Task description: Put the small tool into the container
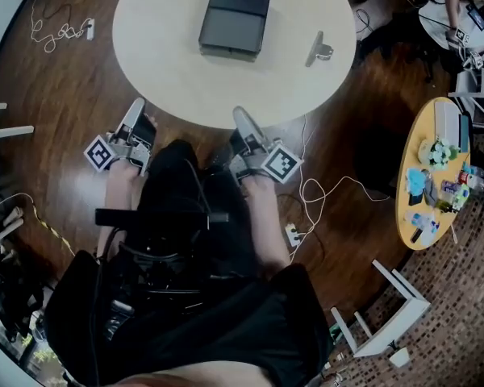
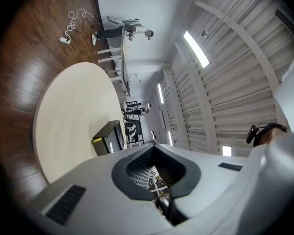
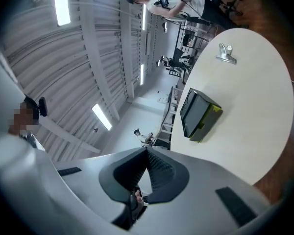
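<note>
The small tool, a metal clip (image 1: 319, 49) (image 3: 225, 53), lies on the right side of the round white table (image 1: 161, 63) (image 3: 250, 116) (image 2: 73, 111). The container, a dark box (image 1: 234, 18) (image 3: 198, 112) (image 2: 109, 137) with its lid down, sits at the table's middle. My left gripper (image 1: 135, 110) (image 2: 153, 146) and right gripper (image 1: 242, 118) (image 3: 147, 151) are held at the table's near edge, short of it. Both point toward the table, jaws together with nothing between them. Neither touches the clip or the box.
A yellow oval table (image 1: 411, 216) with several small items stands to the right. White cables (image 1: 327, 190) and a power strip (image 1: 294, 234) lie on the wooden floor by my right leg. A white frame (image 1: 387, 321) lies at lower right. A person (image 3: 176, 1) sits beyond the table.
</note>
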Tool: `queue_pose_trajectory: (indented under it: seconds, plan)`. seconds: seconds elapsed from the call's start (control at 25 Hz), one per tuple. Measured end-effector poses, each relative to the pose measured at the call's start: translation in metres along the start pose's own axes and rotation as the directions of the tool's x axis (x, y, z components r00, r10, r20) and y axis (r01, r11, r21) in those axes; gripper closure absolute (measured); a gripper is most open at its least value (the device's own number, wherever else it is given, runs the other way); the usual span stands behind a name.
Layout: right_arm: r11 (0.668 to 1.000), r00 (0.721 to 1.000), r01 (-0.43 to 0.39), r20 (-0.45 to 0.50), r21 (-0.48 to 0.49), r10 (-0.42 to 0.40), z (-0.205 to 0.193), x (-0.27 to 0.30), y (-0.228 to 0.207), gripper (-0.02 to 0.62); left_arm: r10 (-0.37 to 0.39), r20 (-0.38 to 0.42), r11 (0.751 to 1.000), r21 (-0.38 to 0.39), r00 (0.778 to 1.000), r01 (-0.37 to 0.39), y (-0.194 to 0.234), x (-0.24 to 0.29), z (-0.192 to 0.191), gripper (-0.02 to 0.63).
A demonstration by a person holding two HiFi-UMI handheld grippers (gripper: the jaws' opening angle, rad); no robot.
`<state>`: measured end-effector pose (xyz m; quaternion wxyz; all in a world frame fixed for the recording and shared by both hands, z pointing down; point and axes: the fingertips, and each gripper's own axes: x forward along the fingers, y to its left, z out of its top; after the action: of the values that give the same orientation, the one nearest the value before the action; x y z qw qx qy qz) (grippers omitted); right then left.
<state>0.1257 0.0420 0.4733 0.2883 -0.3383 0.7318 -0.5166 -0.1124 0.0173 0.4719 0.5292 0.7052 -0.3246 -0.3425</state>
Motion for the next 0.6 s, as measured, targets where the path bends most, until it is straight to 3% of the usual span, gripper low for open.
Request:
queue_pose_trajectory:
  seconds: [0.2,0.4,0.6]
  plan:
    - [0.999,0.999,0.016,0.033,-0.037,-0.015,0.019,0.007,-0.008,0.612,-0.035,-0.083,0.998,0.046,0.996,0.039,-0.007,0.043,0.003,0.614]
    - [0.988,0.996,0.069,0.074,-0.14,-0.059,0.039,0.019,-0.003,0.612,-0.068,-0.145,0.997,0.024,0.987,0.072,0.008,0.091,0.015,0.614]
    - [0.918,0.977,0.189,0.162,-0.35,-0.14,0.086,0.029,0.008,0.611,-0.137,-0.227,0.99,0.01,0.964,0.143,0.01,0.146,0.022,0.614]
